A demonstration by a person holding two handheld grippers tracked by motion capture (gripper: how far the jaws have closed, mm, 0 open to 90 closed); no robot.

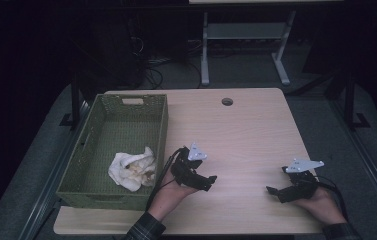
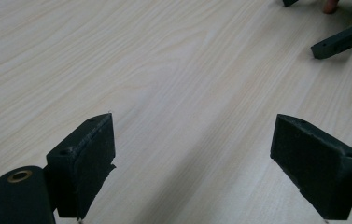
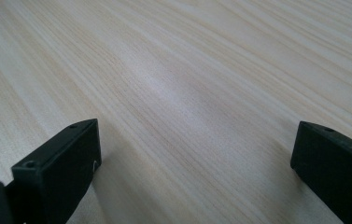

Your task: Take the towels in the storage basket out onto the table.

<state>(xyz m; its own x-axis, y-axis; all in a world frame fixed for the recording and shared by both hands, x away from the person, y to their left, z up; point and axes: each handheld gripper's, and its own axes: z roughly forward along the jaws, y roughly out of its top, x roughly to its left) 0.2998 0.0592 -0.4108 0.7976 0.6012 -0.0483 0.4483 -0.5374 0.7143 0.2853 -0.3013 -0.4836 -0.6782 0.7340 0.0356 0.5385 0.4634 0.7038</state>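
the cloth (image 1: 133, 171) lies crumpled in the near end of the green basket (image 1: 162, 131), bunched against the wall on the side toward the open table, white with a faint yellowish patch in its folds. it looks light, soft and floppy, not fragile and unlikely to slip; a pinch on one of the raised folds at the top of the heap should lift it, though it would likely hang and unfold, and a hold on a thin edge alone might drag rather than lift. the rest of the basket is bare, its woven walls rising well above the cloth, so a reach would have to come down from above. just beside the basket's near corner, on the table (image 1: 246, 125), the left gripper (image 1: 212, 181) rests low in the person's left hand (image 1: 168, 195), palm turned up beneath it, pointing away from the basket toward the other hand. in the left gripper view its jaws stand wide apart over bare wood with nothing between them. well apart from the basket, near the table's far-side edge, the right gripper (image 1: 274, 193) sits low in the right hand (image 1: 321, 205) and points back toward the basket; in the right gripper view its jaws are likewise spread wide and hold nothing. a round cable hole (image 1: 227, 101) sits beyond the basket's far corner.
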